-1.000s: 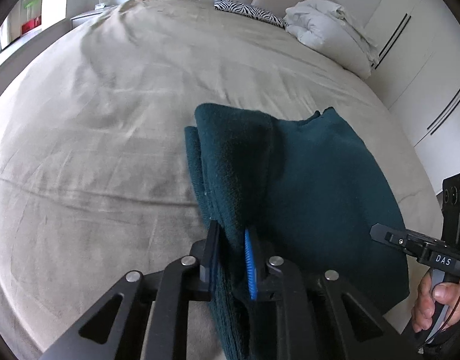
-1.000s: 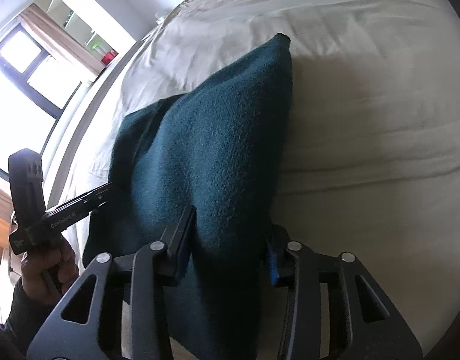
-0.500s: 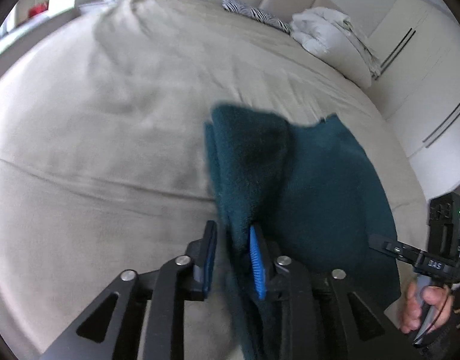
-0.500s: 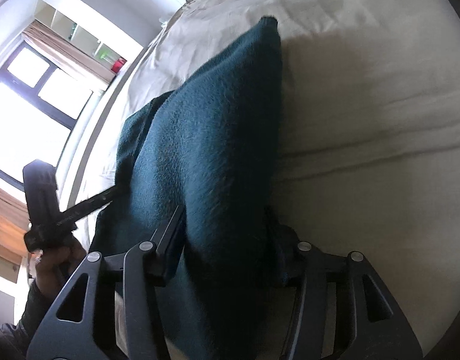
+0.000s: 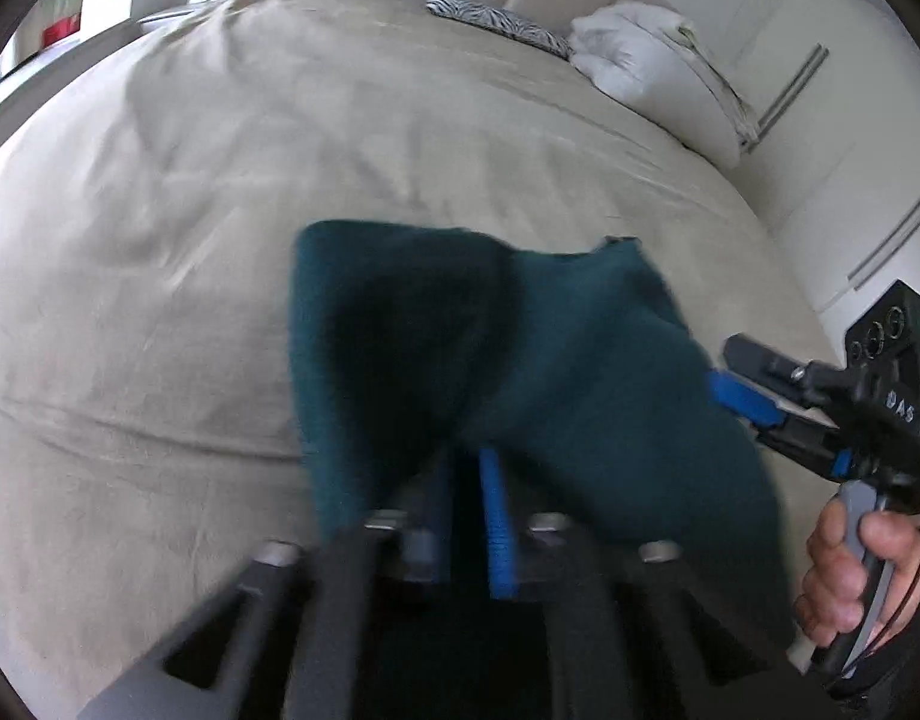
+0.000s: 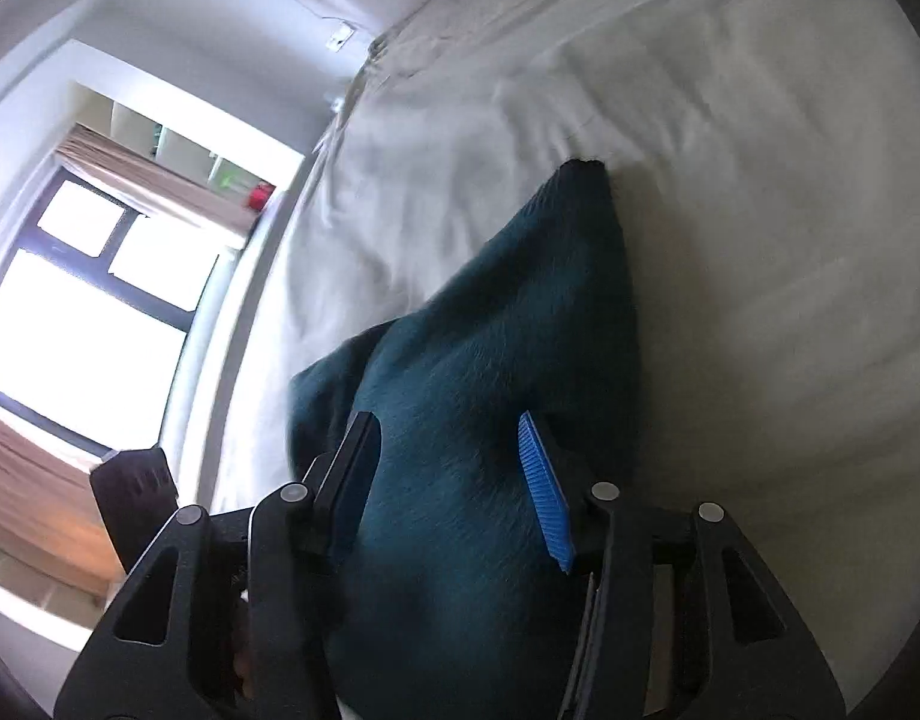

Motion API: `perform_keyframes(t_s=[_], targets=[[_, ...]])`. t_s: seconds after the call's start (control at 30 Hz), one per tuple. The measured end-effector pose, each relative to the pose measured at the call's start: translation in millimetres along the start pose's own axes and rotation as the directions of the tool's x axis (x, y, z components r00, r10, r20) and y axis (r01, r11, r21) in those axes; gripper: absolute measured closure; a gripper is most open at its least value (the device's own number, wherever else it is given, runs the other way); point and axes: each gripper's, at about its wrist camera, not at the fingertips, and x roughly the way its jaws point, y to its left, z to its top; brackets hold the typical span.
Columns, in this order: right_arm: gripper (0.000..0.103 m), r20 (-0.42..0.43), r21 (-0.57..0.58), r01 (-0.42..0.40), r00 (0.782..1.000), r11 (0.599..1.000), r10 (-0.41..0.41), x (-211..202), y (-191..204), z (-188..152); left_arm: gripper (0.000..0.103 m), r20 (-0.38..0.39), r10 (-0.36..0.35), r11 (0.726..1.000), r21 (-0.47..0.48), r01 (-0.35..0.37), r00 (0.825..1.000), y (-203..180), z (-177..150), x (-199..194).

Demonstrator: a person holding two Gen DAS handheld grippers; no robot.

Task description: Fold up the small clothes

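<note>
The dark green cloth (image 6: 496,372) lies on the bed (image 5: 160,276), pinched by the left gripper (image 5: 466,516) and lying between the right gripper's (image 6: 454,480) spread fingers, its near end hidden.

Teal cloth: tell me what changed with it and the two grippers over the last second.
The left gripper has pulled back: the teal cloth that sat clamped between its pads now lies just ahead of them, apparently let go. The right gripper has opened; its blue pad now stands clear of the cloth. The cloth stays folded in the same spot on the bed.
</note>
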Motion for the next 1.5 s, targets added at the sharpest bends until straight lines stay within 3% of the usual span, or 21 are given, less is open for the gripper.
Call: perform_keyframes(t_s=[0.13, 0.23, 0.4, 0.47, 0.53, 0.57, 0.63, 0.67, 0.77, 0.83, 0.9, 0.93, 1.0, 1.07, 1.13, 1.2, 1.3, 1.33, 1.4, 1.5], targets=[[0.059, 0.021, 0.036, -0.049, 0.999, 0.998, 0.049, 4.5, -13.8, 3.8, 0.092, 0.02, -0.054, 0.998, 0.02, 0.053, 0.998, 7.6, -3.8, 1.1], [0.058, 0.041, 0.066, -0.062, 0.997, 0.996, 0.06, -14.4, -14.4, 0.8, 0.092, 0.032, -0.102, 0.995, 0.011, 0.102, 0.994, 15.7, -8.2, -0.6], [0.056, 0.015, 0.017, -0.213, 0.977, 0.977, 0.213, -57.6, 11.0, -45.2, 0.093, 0.037, -0.122, 0.992, 0.019, 0.122, 0.992, 19.6, -11.7, -4.0], [0.055, -0.027, -0.02, -0.21, 0.977, 0.977, 0.21, -59.2, 17.0, -67.1, 0.093, 0.041, -0.114, 0.993, 0.023, 0.114, 0.993, 18.1, -11.6, -4.4], [0.055, -0.093, -0.018, -0.126, 0.988, 0.992, 0.124, -43.0, 5.5, -91.8, 0.093, 0.045, -0.115, 0.993, 0.03, 0.114, 0.992, 16.9, -12.0, -3.7], [0.056, -0.114, 0.002, -0.119, 0.986, 0.993, 0.119, -36.5, -5.1, -101.8, 0.093, 0.043, -0.121, 0.992, 0.026, 0.12, 0.992, 16.9, -10.8, -1.3], [0.066, -0.08, 0.056, -0.185, 0.979, 0.981, 0.189, -32.4, -25.7, -108.8, 0.093, 0.04, -0.133, 0.991, 0.016, 0.132, 0.99, 17.4, -10.0, -3.4], [0.066, -0.069, 0.079, -0.198, 0.977, 0.977, 0.204, -35.5, -29.6, -109.8, 0.093, 0.038, -0.137, 0.991, 0.009, 0.137, 0.99, 19.5, -9.1, -4.1], [0.064, -0.047, 0.034, -0.148, 0.988, 0.988, 0.149, -51.3, -14.6, -110.7, 0.092, 0.049, -0.124, 0.992, -0.001, 0.124, 0.991, 18.4, -10.2, -19.3], [0.061, 0.008, -0.067, -0.085, 0.996, 0.994, 0.085, -74.0, 9.3, -114.9, 0.075, 0.077, -0.103, 0.994, 0.032, 0.1, 0.992, 8.0, -14.4, -35.0], [0.055, 0.085, -0.151, -0.03, 0.995, 0.988, 0.043, -100.7, 34.3, -121.5, 0.031, 0.162, -0.048, 0.995, 0.096, 0.033, 0.986, -7.3, -24.4, -66.8], [0.05, 0.124, -0.185, 0.007, 0.992, 0.983, 0.016, -111.5, 44.7, -124.5, 0.023, 0.2, -0.035, 0.994, 0.111, 0.013, 0.979, -11.5, -28.5, -77.9], [0.043, 0.232, -0.264, 0.112, 0.971, 0.958, -0.049, -136.2, 71.4, -132.3, 0.002, 0.324, 0.01, 0.989, 0.136, -0.057, 0.946, -23.8, -40.0, -115.4], [0.034, 0.325, -0.309, 0.184, 0.943, 0.933, -0.079, -154.1, 92.6, -134.3, 0.0, 0.426, 0.046, 0.98, 0.156, -0.123, 0.904, -35.7, -50.1, -148.0], [0.015, 0.437, -0.329, 0.261, 0.894, 0.908, -0.099, -171.5, 114.2, -132.8, 0.0, 0.492, 0.075, 0.967, 0.178, -0.184, 0.867, -49.2, -57.7, -176.8], [0.004, 0.533, -0.314, 0.309, 0.84, 0.898, -0.103, -193.2, 130.2, -137.5, 0.0, 0.522, 0.105, 0.961, 0.165, -0.221, 0.846, -55.0, -57.5, -198.4], [0.0, 0.68, -0.235, 0.362, 0.724, 0.902, -0.113, -231.8, 153.8, -144.1, 0.0, 0.563, 0.096, 0.965, 0.15, -0.215, 0.821, -60.0, -61.2, -232.1], [0.0, 0.695, -0.226, 0.364, 0.71, 0.904, -0.112, -243.5, 157.1, -144.7, 0.0, 0.577, 0.097, 0.965, 0.145, -0.219, 0.811, -62.1, -62.4, -241.7], [0.0, 0.692, -0.225, 0.357, 0.713, 0.907, -0.109, -254.3, 170.9, -141.1, 0.0, 0.599, 0.122, 0.959, 0.136, -0.251, 0.792, -66.4, -61.5, -257.6], [0.0, 0.63, -0.234, 0.348, 0.766, 0.908, -0.131, -263.1, 182.1, -135.7, 0.0, 0.576, 0.134, 0.952, 0.15, -0.266, 0.806, -68.7, -61.5, -267.1]])
